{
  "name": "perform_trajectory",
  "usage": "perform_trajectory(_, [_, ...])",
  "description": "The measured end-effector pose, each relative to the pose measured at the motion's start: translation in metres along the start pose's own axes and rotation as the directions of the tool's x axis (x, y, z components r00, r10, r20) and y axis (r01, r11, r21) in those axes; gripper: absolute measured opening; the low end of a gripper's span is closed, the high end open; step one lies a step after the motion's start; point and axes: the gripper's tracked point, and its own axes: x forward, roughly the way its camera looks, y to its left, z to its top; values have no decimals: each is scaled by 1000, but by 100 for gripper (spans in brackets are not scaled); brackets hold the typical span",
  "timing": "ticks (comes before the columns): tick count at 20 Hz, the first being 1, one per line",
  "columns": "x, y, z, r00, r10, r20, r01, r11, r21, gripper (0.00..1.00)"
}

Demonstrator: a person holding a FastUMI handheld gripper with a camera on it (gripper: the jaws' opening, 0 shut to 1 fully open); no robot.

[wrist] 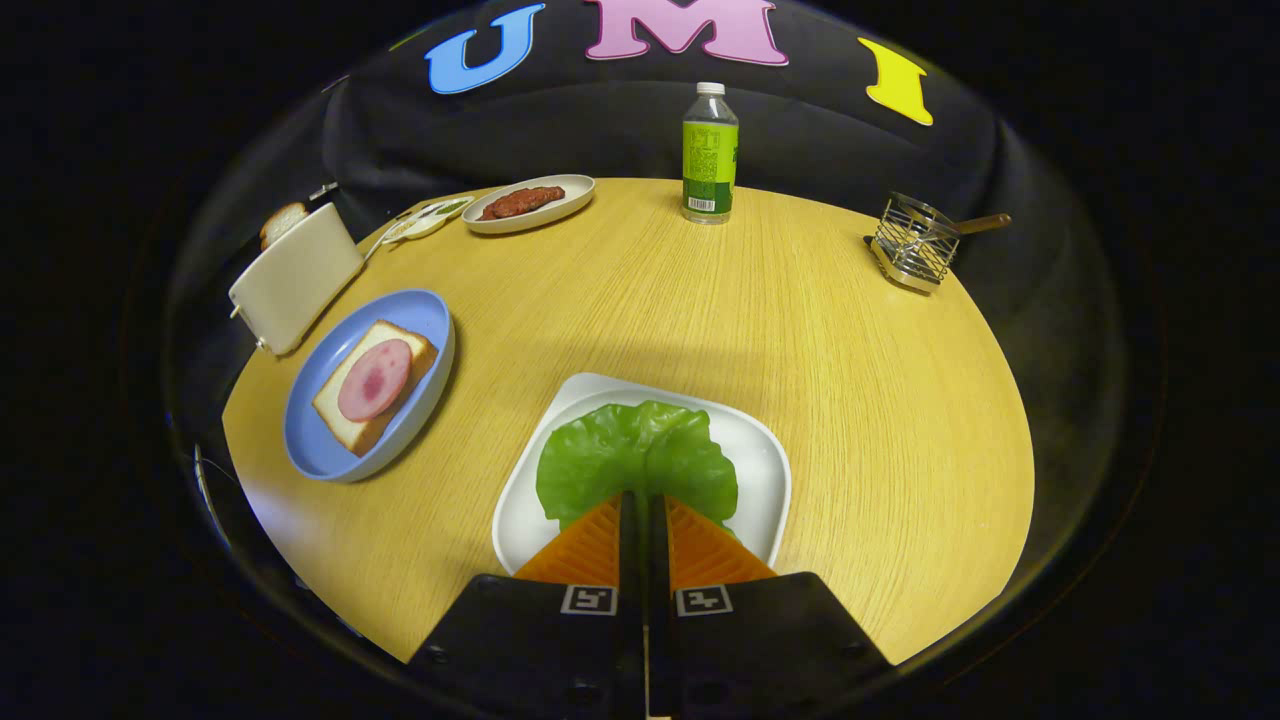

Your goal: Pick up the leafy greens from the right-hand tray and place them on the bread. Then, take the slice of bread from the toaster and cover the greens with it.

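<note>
Tongs (pixel 645 500) sit at the bottom centre of the frame, their fingers drawn nearly together with only a thin slit between them, tips resting over the near edge of the leafy greens (pixel 632 460); whether they actually pinch the leaf I cannot tell. That leaf is one broad, glossy, crinkled piece lying on a white tray (pixel 765 450) (its near part is hidden behind the fingers). At the left, a blue plate (pixel 425 310) carries bread (pixel 350 415) topped with a round pink ham slice (pixel 374 379). Further up on the left stands a pale toaster (pixel 295 278) with a bread slice (pixel 283 222) poking out, partly cut off. All rest on the wooden desk (pixel 850 400).
</note>
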Motion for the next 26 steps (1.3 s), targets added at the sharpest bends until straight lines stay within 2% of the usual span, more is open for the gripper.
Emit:
perform_trajectory(6, [-38,6,46,996,-19,82,23,999,-38,6])
perform_trajectory(13, [-77,57,101,984,28,176,-19,999,-48,6])
perform_trajectory(19, [-70,127,124,974,94,206,-76,993,-91,7])
perform_trajectory(26, [-39,189,123,974,134,180,-106,982,-158,6])
